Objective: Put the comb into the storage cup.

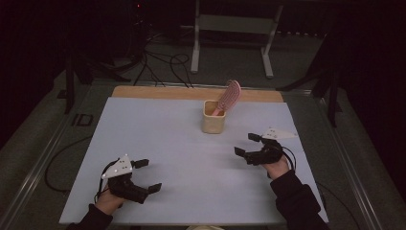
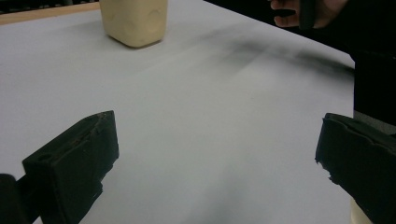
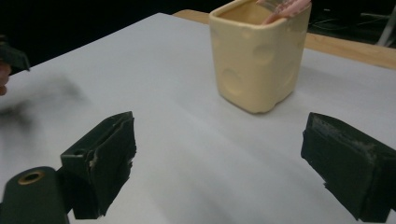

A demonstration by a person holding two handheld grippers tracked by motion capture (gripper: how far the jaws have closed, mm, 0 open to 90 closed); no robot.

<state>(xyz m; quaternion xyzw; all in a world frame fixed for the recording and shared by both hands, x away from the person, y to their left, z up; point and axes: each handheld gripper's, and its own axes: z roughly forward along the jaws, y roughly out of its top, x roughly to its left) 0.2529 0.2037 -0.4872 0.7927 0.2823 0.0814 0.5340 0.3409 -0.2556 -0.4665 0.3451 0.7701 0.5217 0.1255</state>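
A pale yellow cup (image 1: 213,117) with round dimples stands toward the back of the white table sheet (image 1: 182,143). A pink hairbrush (image 1: 229,96) stands in it, head up and leaning right. My left gripper (image 1: 147,176) rests low at the front left, open and empty. My right gripper (image 1: 248,145) hovers at the right, just in front of the cup, open and empty too. In the right gripper view the cup (image 3: 258,58) is close ahead with the brush handle (image 3: 285,9) at its rim. In the left gripper view the cup (image 2: 134,21) is farther off.
A strip of wooden tabletop (image 1: 191,92) shows behind the sheet. Beyond it lie cables (image 1: 163,64) on the floor and a white stand frame (image 1: 234,28). The other hand (image 2: 303,11) appears at the top right of the left gripper view.
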